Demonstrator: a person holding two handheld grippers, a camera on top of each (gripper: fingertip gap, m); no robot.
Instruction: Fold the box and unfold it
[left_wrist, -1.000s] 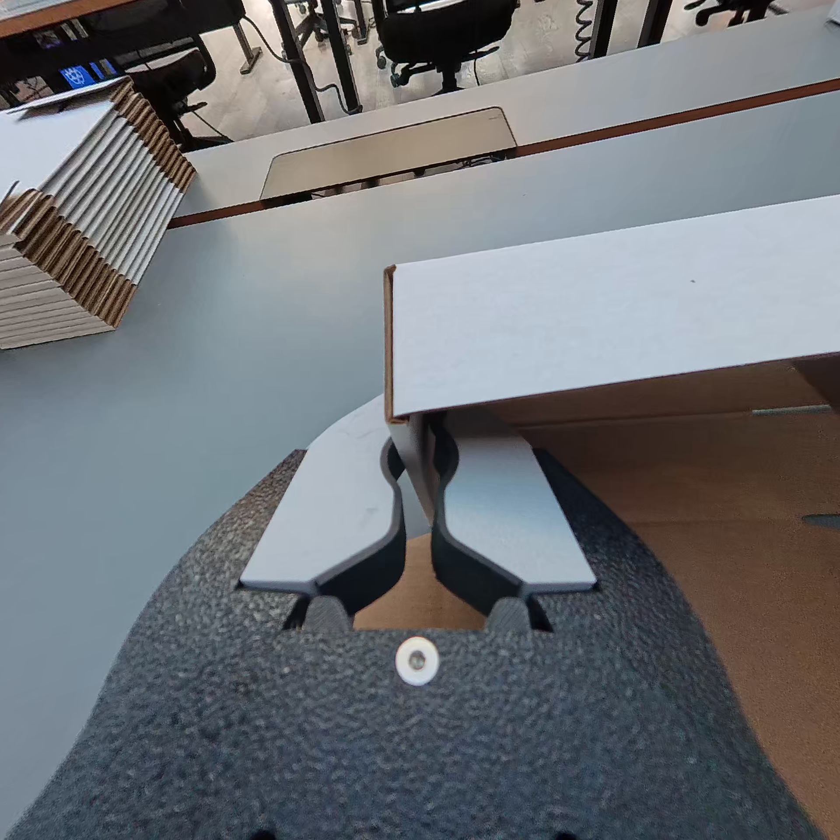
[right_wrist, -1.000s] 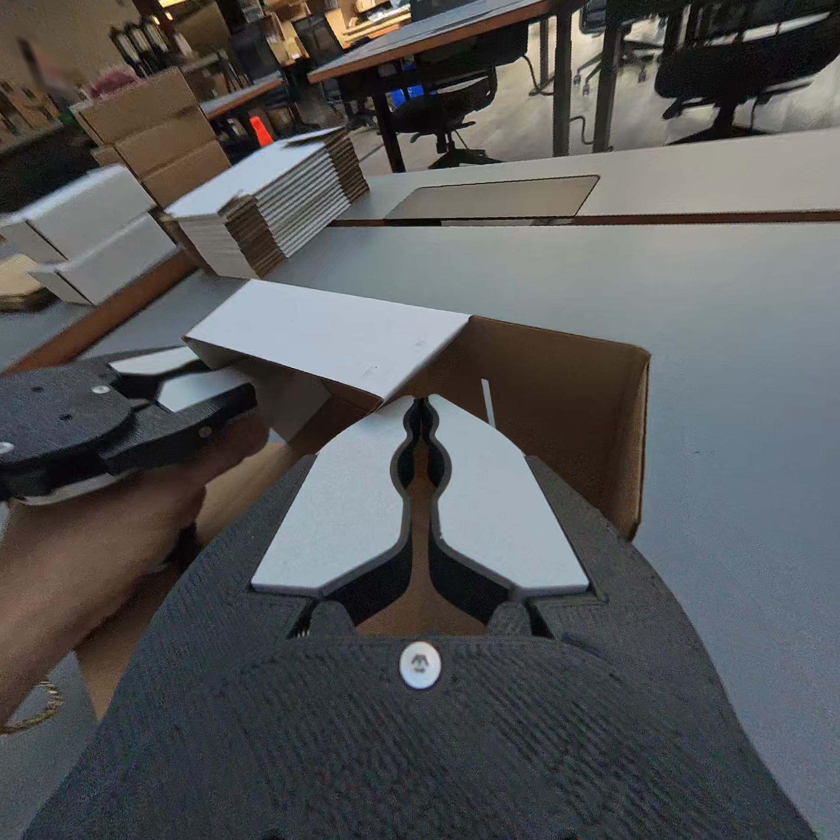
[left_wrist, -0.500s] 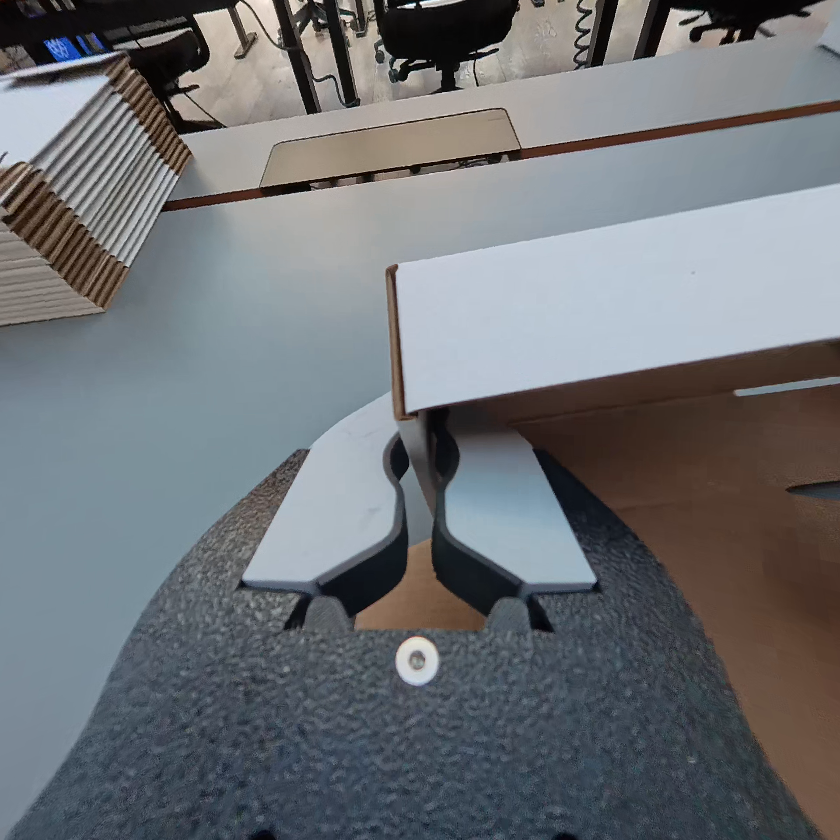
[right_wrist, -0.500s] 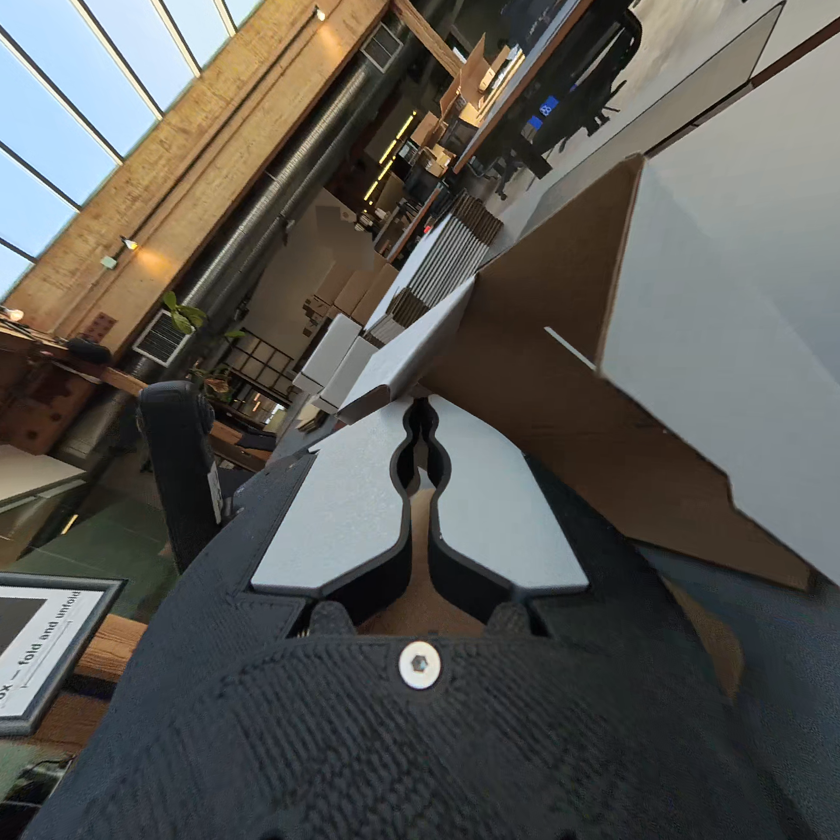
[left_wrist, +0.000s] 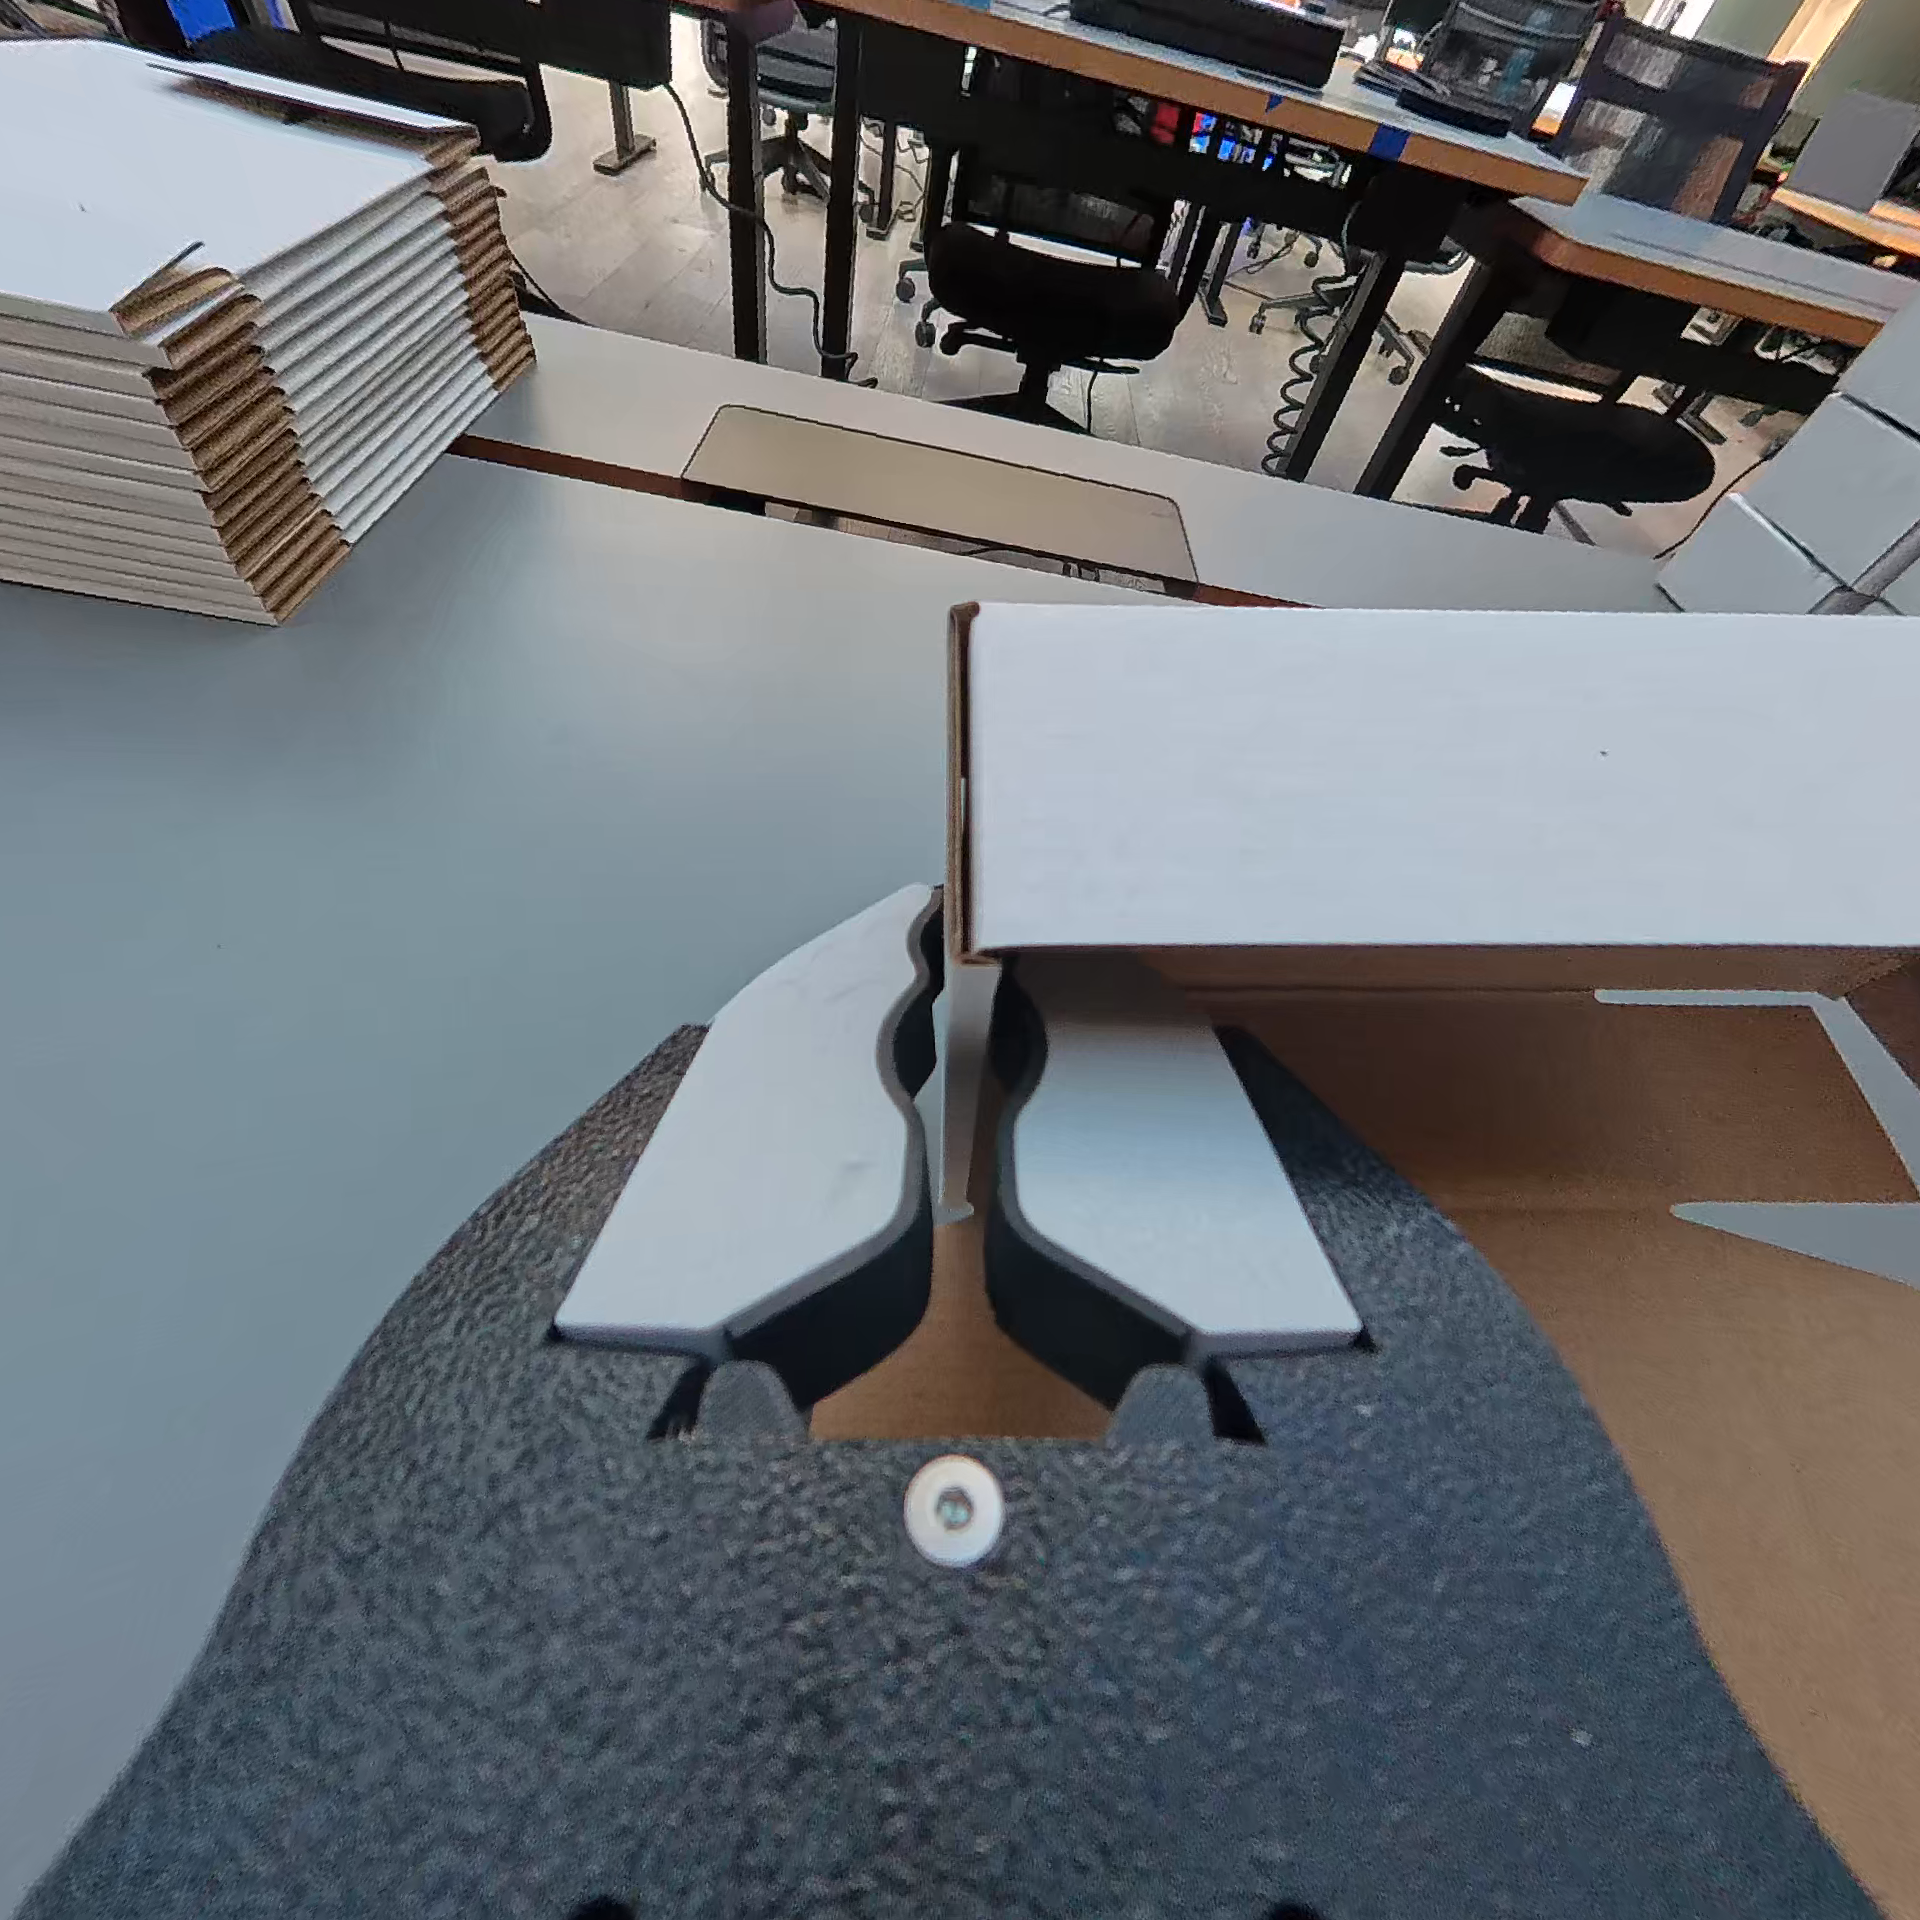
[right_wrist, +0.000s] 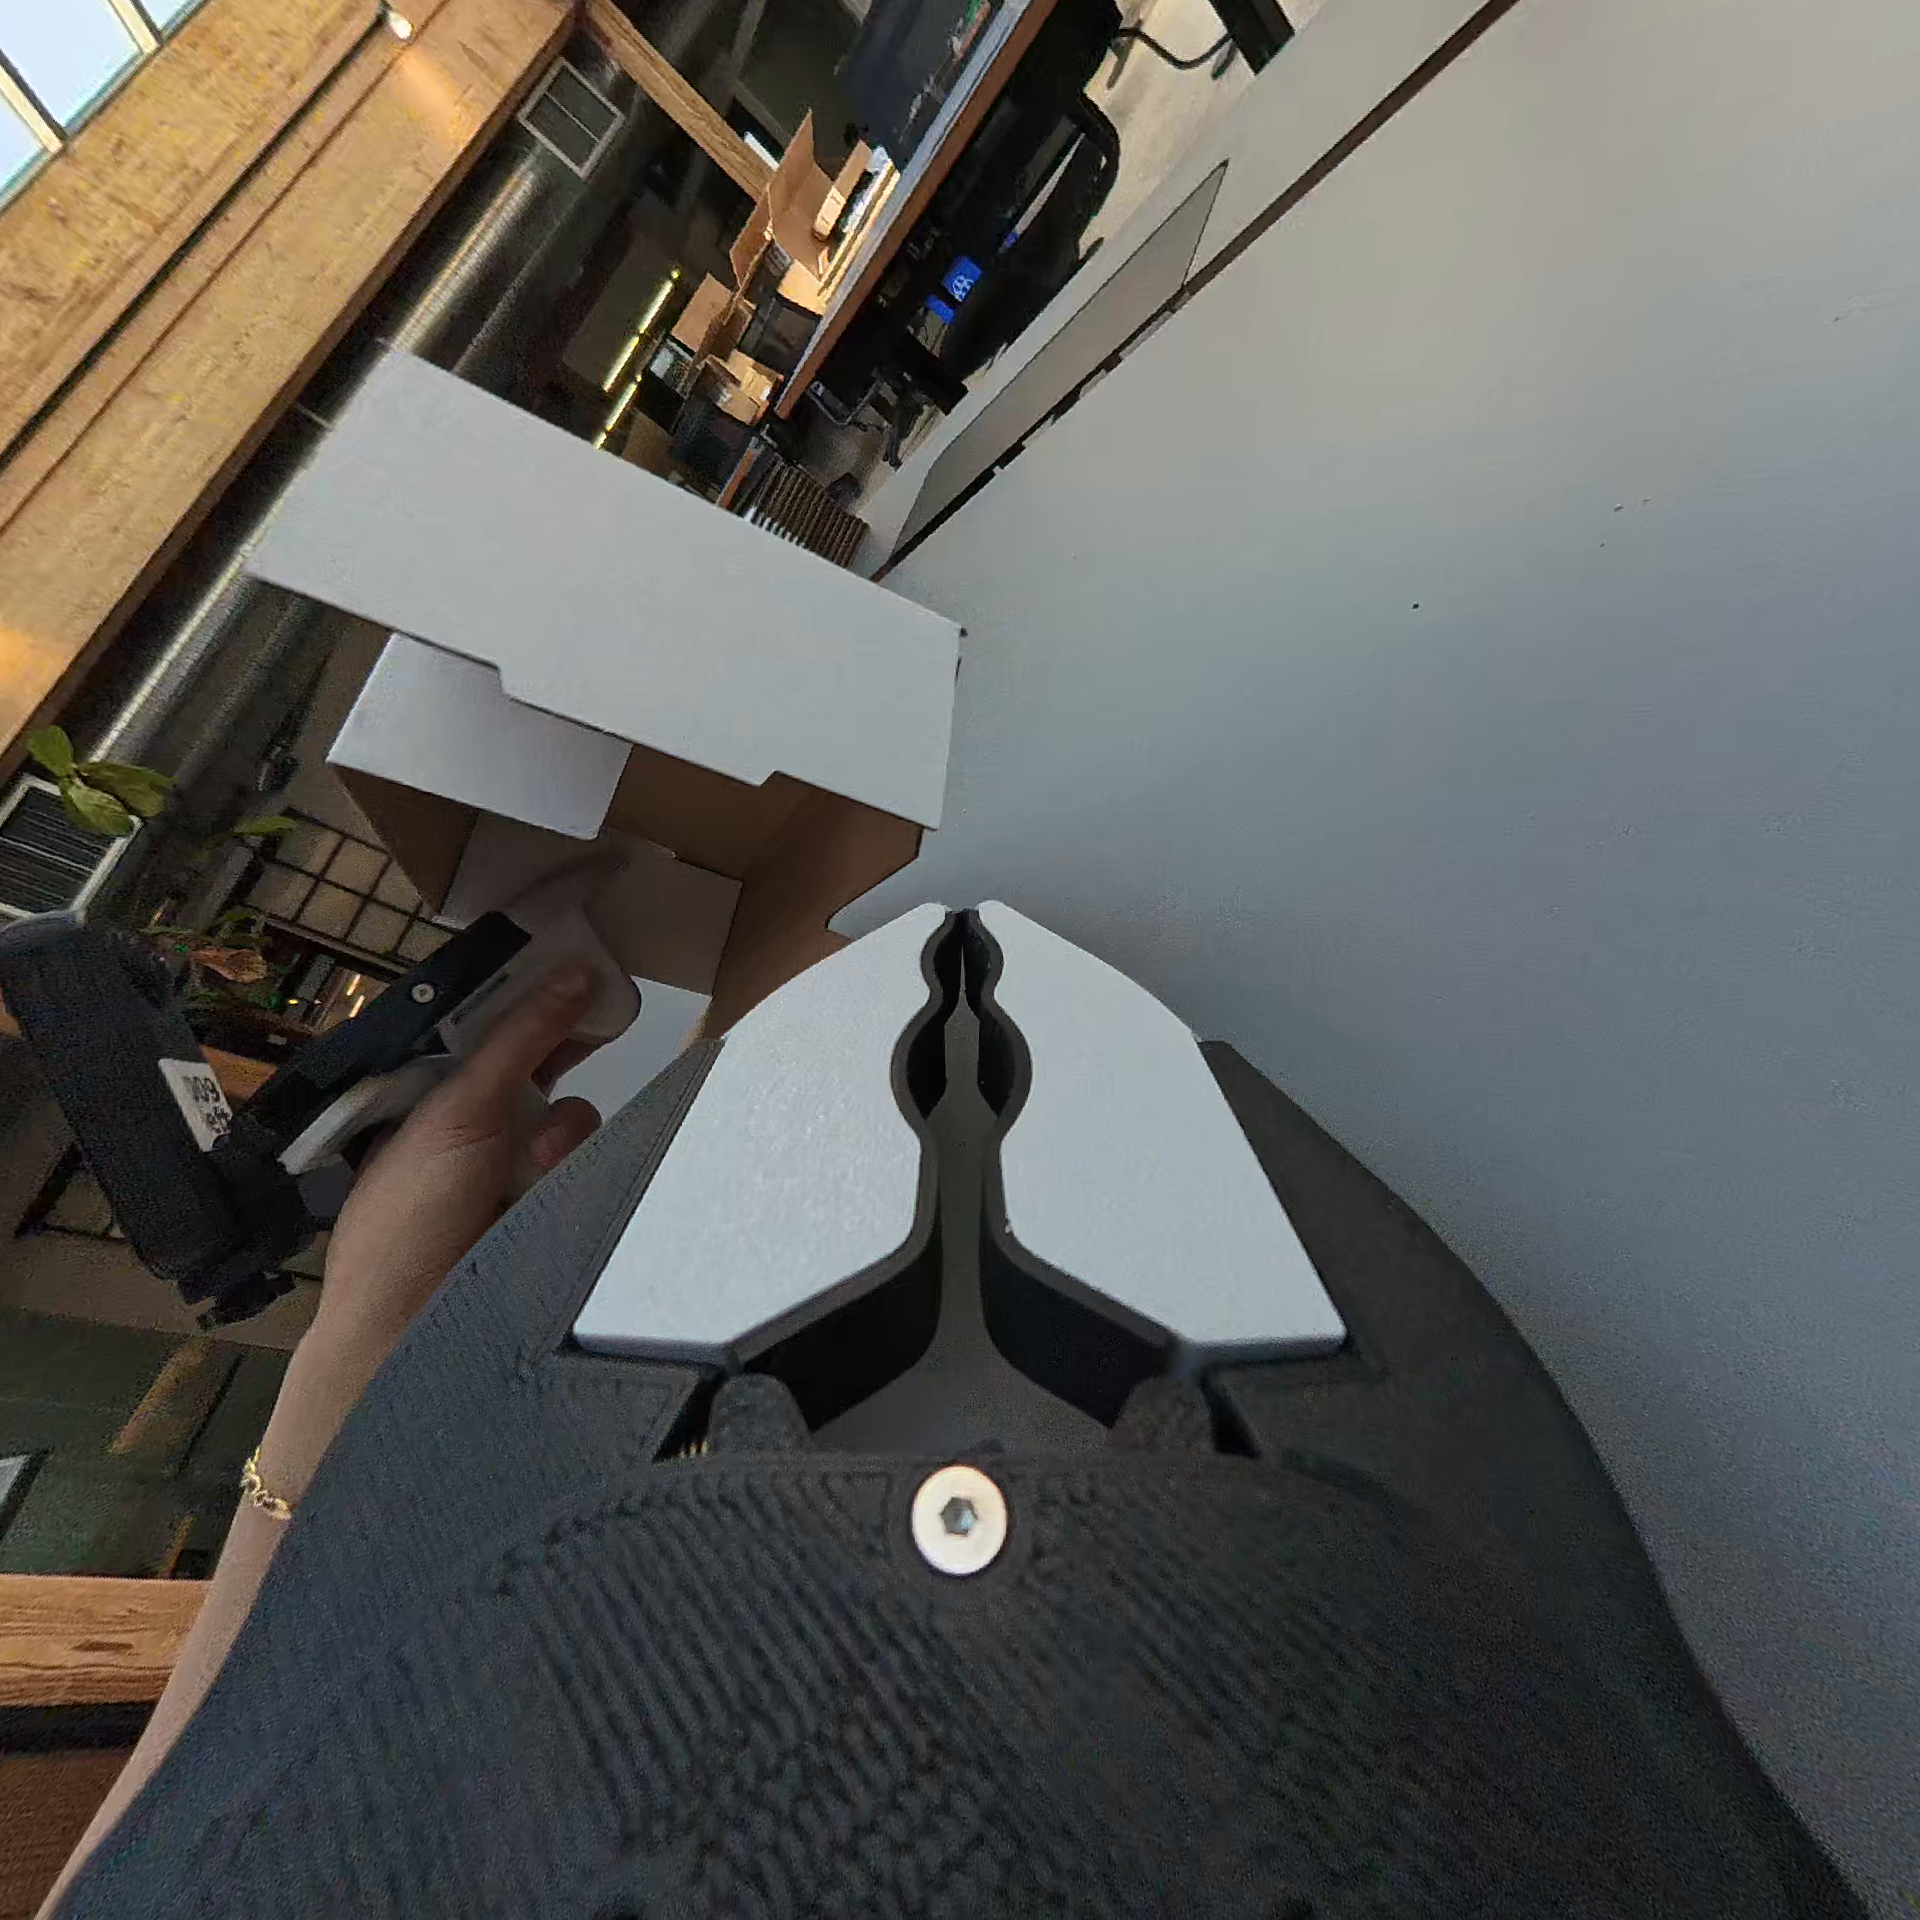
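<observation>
The box (left_wrist: 1455, 779) is white outside and brown inside, partly folded, with one long white wall standing up on the grey table (left_wrist: 416, 883). My left gripper (left_wrist: 961, 956) is shut on a thin white side flap (left_wrist: 958, 1091) at the box's left corner. In the right wrist view, which is rolled sideways, the box (right_wrist: 623, 623) stands ahead and to the left with its brown inside facing me. My right gripper (right_wrist: 961, 920) is shut and empty, its tips just short of the box's near corner. The left gripper (right_wrist: 540, 987), held by a hand (right_wrist: 447, 1164), grips the box there.
A tall stack of flat white cardboard blanks (left_wrist: 208, 364) lies at the far left of the table. Folded white boxes (left_wrist: 1829, 499) sit at the far right edge. Office chairs (left_wrist: 1049, 291) and desks stand beyond the table. The table (right_wrist: 1455, 727) stretches to the right of my right gripper.
My right gripper has drawn back out of the box and rolled onto its side, still shut. My left gripper keeps its hold on the flap and has tilted up a little.
</observation>
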